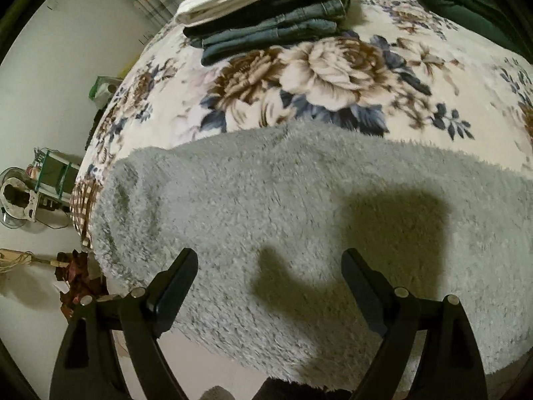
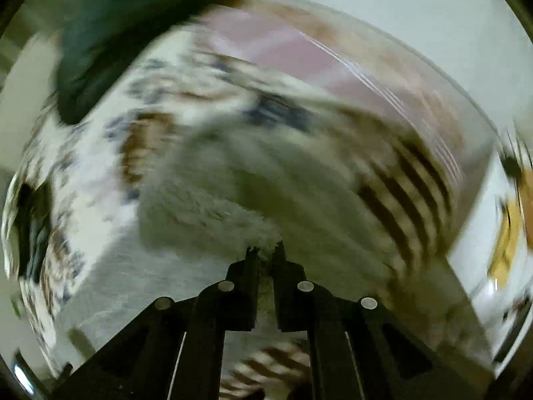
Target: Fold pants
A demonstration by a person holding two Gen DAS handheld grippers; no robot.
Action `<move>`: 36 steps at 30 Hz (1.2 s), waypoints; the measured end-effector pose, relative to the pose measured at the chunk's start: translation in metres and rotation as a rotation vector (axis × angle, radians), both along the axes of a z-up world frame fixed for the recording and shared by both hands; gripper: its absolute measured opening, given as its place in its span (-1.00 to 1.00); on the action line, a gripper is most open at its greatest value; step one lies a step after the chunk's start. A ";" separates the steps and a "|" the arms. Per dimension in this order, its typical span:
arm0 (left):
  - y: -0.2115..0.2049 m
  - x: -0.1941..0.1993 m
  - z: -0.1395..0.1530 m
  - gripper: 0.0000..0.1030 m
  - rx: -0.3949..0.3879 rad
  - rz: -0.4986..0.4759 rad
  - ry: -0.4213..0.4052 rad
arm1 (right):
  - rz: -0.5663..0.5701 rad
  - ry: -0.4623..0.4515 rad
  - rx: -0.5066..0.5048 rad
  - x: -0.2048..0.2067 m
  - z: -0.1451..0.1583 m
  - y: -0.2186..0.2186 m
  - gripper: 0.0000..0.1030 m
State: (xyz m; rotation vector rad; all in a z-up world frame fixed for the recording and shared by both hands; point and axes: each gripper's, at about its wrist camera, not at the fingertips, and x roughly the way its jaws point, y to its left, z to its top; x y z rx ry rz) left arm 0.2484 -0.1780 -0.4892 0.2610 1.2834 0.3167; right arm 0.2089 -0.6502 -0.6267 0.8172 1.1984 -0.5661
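Your right gripper [image 2: 265,250] pinches the fleecy grey pants [image 1: 299,206]; your left gripper [image 1: 269,266] hangs wide open, empty, pants stretching crosswise just ahead.

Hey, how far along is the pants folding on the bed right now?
Done: a stack of folded jeans and a white garment sits at the far side of the floral blanket. In hand: the fluffy grey pants lie spread out; the right gripper is shut on their edge, its view motion-blurred, while the left gripper hovers open above them. Left: folding these pants and stacking them.
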 end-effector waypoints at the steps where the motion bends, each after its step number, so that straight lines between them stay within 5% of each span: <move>1: -0.001 -0.002 -0.003 0.71 -0.002 -0.001 0.011 | -0.030 0.008 0.048 -0.010 -0.010 -0.008 -0.71; 2: -0.002 -0.003 -0.005 0.71 -0.003 -0.004 0.019 | -0.065 0.016 0.097 -0.022 -0.019 -0.014 -0.42; 5: -0.004 -0.009 -0.010 0.71 -0.008 -0.017 0.040 | -0.187 -0.073 0.192 -0.051 -0.025 -0.027 -0.08; 12: 0.006 -0.023 -0.020 0.71 -0.001 -0.015 0.096 | -0.369 -0.187 0.392 -0.060 -0.053 -0.036 0.09; 13: 0.008 -0.025 -0.019 0.71 0.002 -0.011 0.096 | -0.359 -0.190 0.393 -0.055 -0.060 -0.036 0.07; 15: 0.013 -0.030 -0.019 0.71 0.009 0.000 0.099 | -0.312 -0.204 0.323 -0.046 -0.056 -0.032 -0.72; 16: 0.016 -0.032 -0.019 0.71 0.009 0.006 0.102 | -0.275 -0.179 0.241 -0.040 -0.047 -0.030 -0.91; 21: 0.029 -0.037 -0.018 0.71 0.002 0.029 0.104 | -0.276 -0.235 0.130 -0.053 0.002 -0.025 -0.92; 25: 0.042 -0.039 -0.019 0.71 -0.012 0.061 0.106 | -0.265 -0.118 0.151 -0.071 -0.009 -0.023 -0.90; 27: 0.050 -0.039 -0.018 0.71 -0.024 0.077 0.106 | -0.250 -0.044 0.204 -0.073 -0.027 -0.022 -0.74; 29: 0.061 -0.042 -0.015 0.71 -0.046 0.103 0.107 | -0.273 -0.038 0.271 -0.077 -0.036 -0.019 -0.02; 36: 0.134 -0.064 0.019 0.71 -0.161 0.274 0.033 | -0.135 -0.144 0.229 -0.063 0.010 0.049 0.51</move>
